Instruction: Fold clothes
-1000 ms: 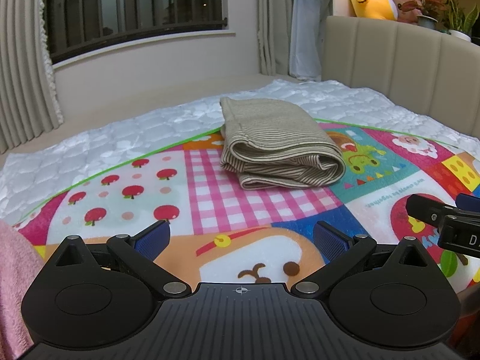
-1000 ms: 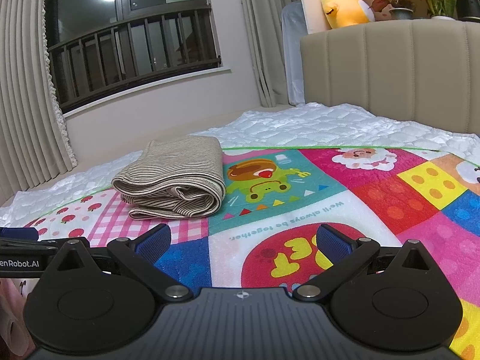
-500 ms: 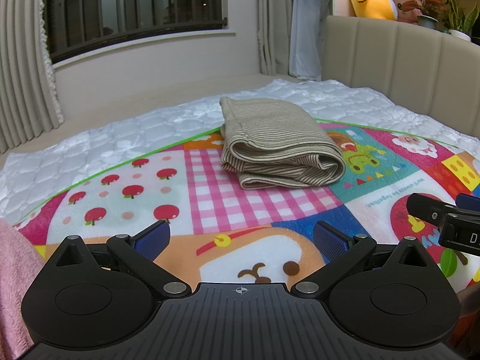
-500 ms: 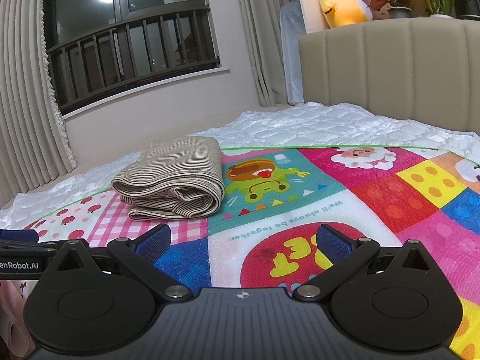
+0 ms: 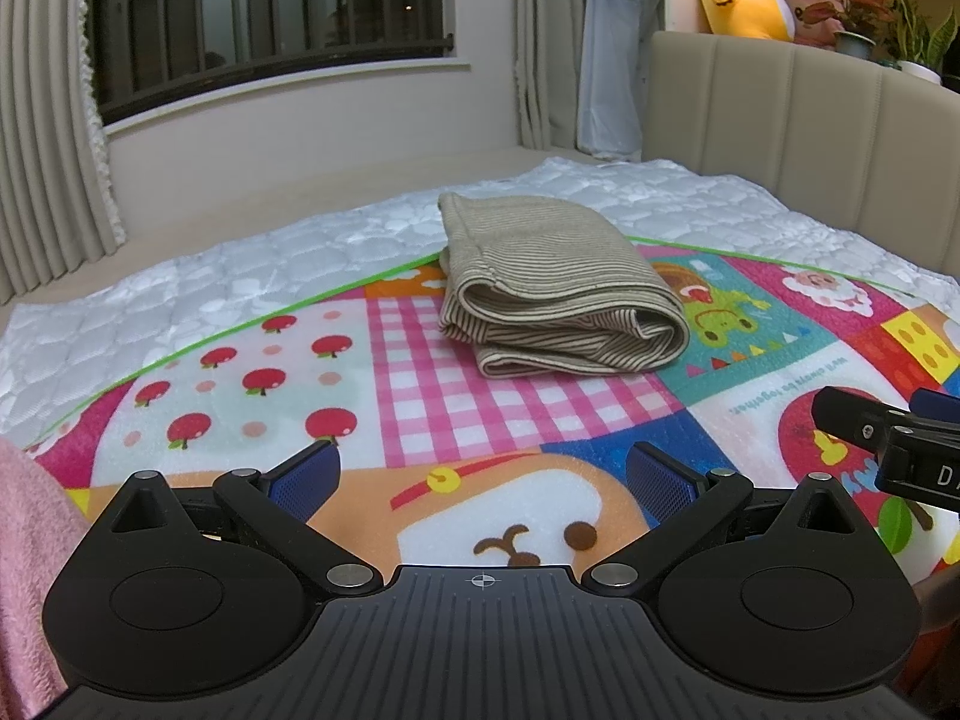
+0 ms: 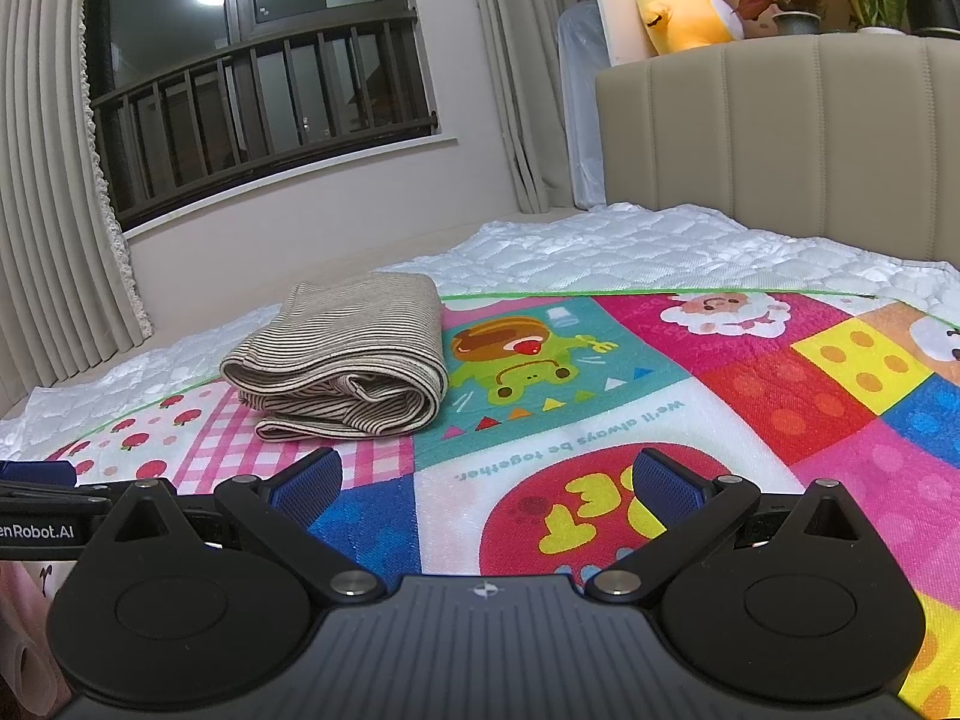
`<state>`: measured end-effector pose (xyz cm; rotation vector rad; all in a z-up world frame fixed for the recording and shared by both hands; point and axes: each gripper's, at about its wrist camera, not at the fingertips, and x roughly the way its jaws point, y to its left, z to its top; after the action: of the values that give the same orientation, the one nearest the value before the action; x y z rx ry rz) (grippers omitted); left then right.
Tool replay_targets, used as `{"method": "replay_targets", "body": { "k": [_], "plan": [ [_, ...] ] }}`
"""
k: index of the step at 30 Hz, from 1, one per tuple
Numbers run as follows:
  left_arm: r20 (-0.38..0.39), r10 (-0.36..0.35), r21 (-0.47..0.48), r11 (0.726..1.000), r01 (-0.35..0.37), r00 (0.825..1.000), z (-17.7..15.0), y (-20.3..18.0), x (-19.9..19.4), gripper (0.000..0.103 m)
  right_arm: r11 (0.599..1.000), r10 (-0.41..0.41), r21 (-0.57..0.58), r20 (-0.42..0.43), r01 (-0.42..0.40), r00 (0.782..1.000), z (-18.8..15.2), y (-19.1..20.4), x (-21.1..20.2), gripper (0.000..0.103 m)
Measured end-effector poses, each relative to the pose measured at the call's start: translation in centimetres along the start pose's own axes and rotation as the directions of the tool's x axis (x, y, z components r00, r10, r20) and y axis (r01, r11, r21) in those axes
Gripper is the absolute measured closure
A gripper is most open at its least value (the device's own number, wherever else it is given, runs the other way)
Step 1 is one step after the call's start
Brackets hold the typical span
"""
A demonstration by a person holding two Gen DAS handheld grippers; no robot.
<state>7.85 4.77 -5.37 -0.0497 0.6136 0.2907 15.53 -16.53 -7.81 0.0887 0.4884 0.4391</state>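
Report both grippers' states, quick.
Left gripper: open, holding nothing.
Right gripper: open, holding nothing.

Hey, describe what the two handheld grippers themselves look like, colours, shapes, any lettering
Both are matte black: a ribbed central body, two rounded lobes with circular insets, and silver pivot screws on angled link arms. The left gripper and right gripper each carry blue textured pads. White lettering shows on their sides, partly cut off, reading "enRobot.AI" on the left one. No cables or sleeves are visible.

Folded garment (image 5: 558, 288) on mat (image 5: 420, 396)
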Motion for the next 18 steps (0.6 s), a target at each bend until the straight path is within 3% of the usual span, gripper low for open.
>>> {"method": "replay_targets", "body": {
  "k": [18],
  "plan": [
    [-0.002, 0.0, -0.001, 1.0, 0.0, 1.0, -0.03, -0.11, -0.1, 0.0, 1.0, 0.005, 0.009, -0.003, -0.005, 1.0, 0.02, -0.15, 0.13, 0.0]
  ]
}}
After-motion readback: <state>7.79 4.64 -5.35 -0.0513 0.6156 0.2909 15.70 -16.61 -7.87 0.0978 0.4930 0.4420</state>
